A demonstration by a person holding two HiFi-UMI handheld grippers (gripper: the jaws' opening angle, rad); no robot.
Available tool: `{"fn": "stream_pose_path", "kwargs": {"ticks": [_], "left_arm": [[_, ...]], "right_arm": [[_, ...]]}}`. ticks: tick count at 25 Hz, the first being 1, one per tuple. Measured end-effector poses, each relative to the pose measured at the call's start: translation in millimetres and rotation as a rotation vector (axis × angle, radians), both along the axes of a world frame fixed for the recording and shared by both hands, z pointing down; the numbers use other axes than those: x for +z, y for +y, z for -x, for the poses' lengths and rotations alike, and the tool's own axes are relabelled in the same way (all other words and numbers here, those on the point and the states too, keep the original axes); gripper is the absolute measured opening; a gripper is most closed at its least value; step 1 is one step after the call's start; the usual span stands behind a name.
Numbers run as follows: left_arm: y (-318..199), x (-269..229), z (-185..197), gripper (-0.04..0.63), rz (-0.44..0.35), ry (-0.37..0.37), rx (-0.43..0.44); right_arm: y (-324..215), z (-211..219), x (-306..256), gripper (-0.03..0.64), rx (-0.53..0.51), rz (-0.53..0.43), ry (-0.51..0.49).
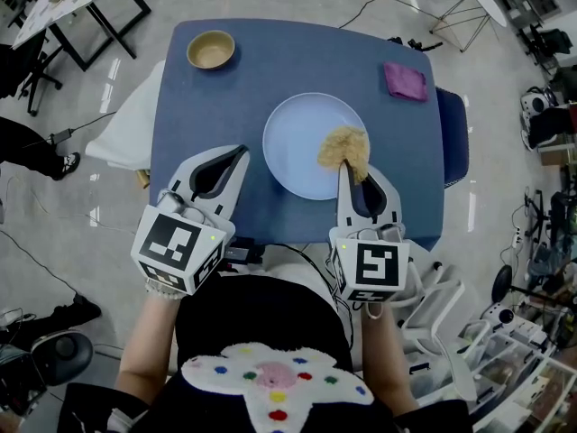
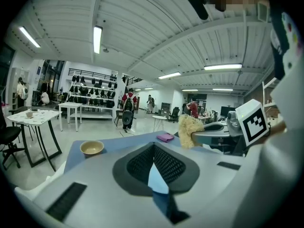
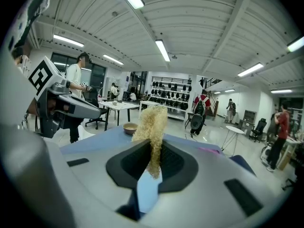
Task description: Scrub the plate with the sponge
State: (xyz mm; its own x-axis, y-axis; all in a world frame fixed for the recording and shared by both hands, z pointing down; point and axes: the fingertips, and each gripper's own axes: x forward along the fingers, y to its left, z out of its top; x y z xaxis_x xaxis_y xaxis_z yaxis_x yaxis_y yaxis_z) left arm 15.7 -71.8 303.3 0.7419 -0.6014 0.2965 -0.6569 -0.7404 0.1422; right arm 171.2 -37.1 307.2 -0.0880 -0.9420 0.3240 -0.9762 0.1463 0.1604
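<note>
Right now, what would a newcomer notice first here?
First, the tan sponge clamped in the right gripper, over the right side of the pale plate at the middle of the blue table. Next, the left gripper, shut and empty, just left of the plate. A tan bowl and a purple cloth sit at the far corners.

Blue table (image 1: 297, 61) carries plate (image 1: 293, 142), bowl (image 1: 211, 50), purple cloth (image 1: 405, 80)

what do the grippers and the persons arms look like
The left hand-held gripper and right hand-held gripper are pale grey, with tapered jaws lined with black ribbed pads. Each carries a cube of black-and-white square markers. The person wears a black top with a white, colour-dotted patch; the forearms are unsleeved.
</note>
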Motion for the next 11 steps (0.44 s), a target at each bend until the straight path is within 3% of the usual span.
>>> {"fn": "stream_pose_path", "kwargs": {"ticks": [11], "left_arm": [[-2.9, -1.9, 0.4, 0.009, 0.004, 0.005, 0.006]], "right_arm": [[-2.6, -1.2, -2.5, 0.044, 0.007, 0.0, 0.008]]}}
